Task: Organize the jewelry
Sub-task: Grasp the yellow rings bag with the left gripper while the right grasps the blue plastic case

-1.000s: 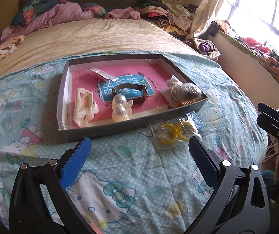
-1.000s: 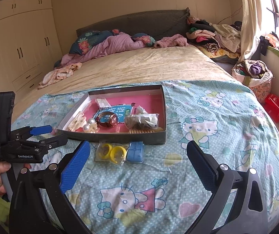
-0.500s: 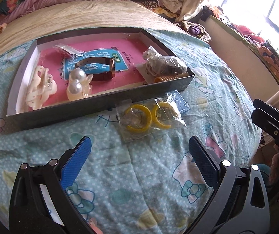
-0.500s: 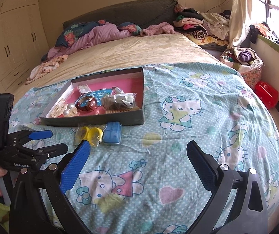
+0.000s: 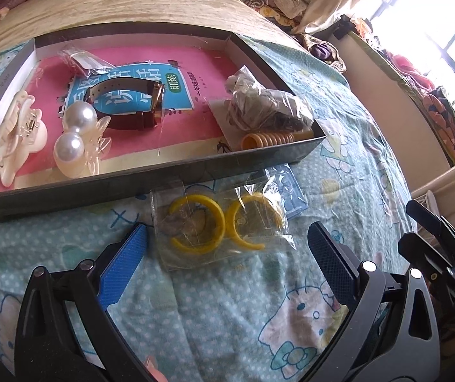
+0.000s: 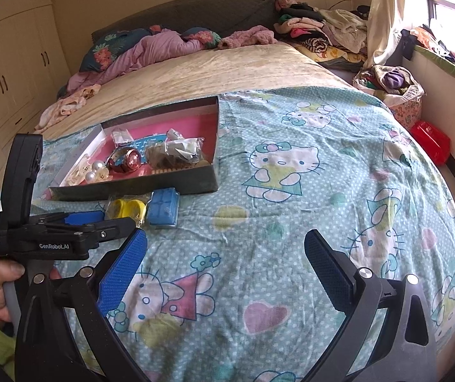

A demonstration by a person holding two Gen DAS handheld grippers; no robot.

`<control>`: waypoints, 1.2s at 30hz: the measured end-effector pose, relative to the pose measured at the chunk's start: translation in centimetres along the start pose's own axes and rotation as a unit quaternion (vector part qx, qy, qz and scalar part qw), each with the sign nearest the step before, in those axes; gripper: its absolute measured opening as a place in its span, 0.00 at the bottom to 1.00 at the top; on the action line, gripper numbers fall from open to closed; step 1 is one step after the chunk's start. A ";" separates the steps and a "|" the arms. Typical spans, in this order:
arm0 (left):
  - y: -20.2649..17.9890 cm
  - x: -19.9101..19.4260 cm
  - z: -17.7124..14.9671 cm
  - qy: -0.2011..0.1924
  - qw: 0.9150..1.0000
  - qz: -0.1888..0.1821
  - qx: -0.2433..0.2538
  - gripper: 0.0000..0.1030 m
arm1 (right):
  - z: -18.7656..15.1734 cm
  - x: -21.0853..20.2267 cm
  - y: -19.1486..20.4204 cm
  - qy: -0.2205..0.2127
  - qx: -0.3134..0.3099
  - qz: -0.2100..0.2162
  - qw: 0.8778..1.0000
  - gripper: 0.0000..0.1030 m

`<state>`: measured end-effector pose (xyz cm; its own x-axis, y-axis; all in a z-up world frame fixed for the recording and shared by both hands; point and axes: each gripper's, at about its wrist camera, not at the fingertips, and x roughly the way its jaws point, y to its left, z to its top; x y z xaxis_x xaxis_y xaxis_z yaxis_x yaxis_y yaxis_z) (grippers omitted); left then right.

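Note:
A clear bag with two yellow hoop earrings (image 5: 217, 226) lies on the bedspread just in front of a grey box (image 5: 131, 181) with a pink floor. My left gripper (image 5: 227, 248) is open, its fingers either side of the bag, low over the bed. The box holds a watch (image 5: 131, 108), a pearl clip (image 5: 77, 137), a cream claw clip (image 5: 14, 140), a crumpled bag (image 5: 265, 108) and an orange coil (image 5: 272, 138). A small blue packet (image 5: 291, 191) lies beside the earrings. My right gripper (image 6: 225, 261) is open and empty, further back. The earrings (image 6: 127, 208) and box (image 6: 151, 184) also show there.
The bed has a Hello Kitty bedspread (image 6: 323, 191). Pillows and clothes (image 6: 170, 44) are piled at the headboard. A basket (image 6: 393, 89) and a red item (image 6: 431, 141) sit on the floor to the right. The left gripper's body (image 6: 52, 235) shows in the right wrist view.
My left gripper has moved forward and down toward the earring bag, which now lies between its open fingers. My right gripper has drifted slightly back and right.

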<state>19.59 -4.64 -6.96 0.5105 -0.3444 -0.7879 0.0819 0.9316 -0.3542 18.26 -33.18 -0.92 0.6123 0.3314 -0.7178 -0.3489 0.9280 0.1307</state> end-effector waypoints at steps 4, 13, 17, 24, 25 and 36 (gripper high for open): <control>-0.3 0.4 0.3 -0.009 1.000 0.019 0.007 0.87 | -0.1 1.1 -0.1 0.011 -0.005 -0.008 1.000 0.96; 0.4 -1.2 0.2 -0.024 0.999 0.018 0.024 0.73 | -0.1 4.0 0.4 0.039 -0.022 -0.011 0.999 0.96; 1.3 -2.8 0.5 -0.034 0.999 0.000 0.011 0.73 | 0.4 5.6 1.8 0.047 -0.043 -0.003 0.998 0.96; 1.8 -5.4 1.0 -0.059 0.998 -0.013 0.008 0.73 | 1.2 9.7 4.8 0.073 -0.079 0.016 0.994 0.95; 1.9 -5.7 1.0 -0.063 0.998 -0.013 0.008 0.73 | 1.3 10.2 5.2 0.075 -0.083 0.020 0.994 0.93; 4.1 -8.8 1.6 -0.104 0.994 0.015 -0.005 0.73 | 1.9 10.5 6.1 0.061 -0.087 0.076 0.991 0.32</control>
<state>16.84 2.36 -0.63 0.6791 -0.2846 -0.6766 0.0559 0.9391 -0.3390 23.89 -23.71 -6.30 0.4575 0.4317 -0.7774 -0.5536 0.8224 0.1309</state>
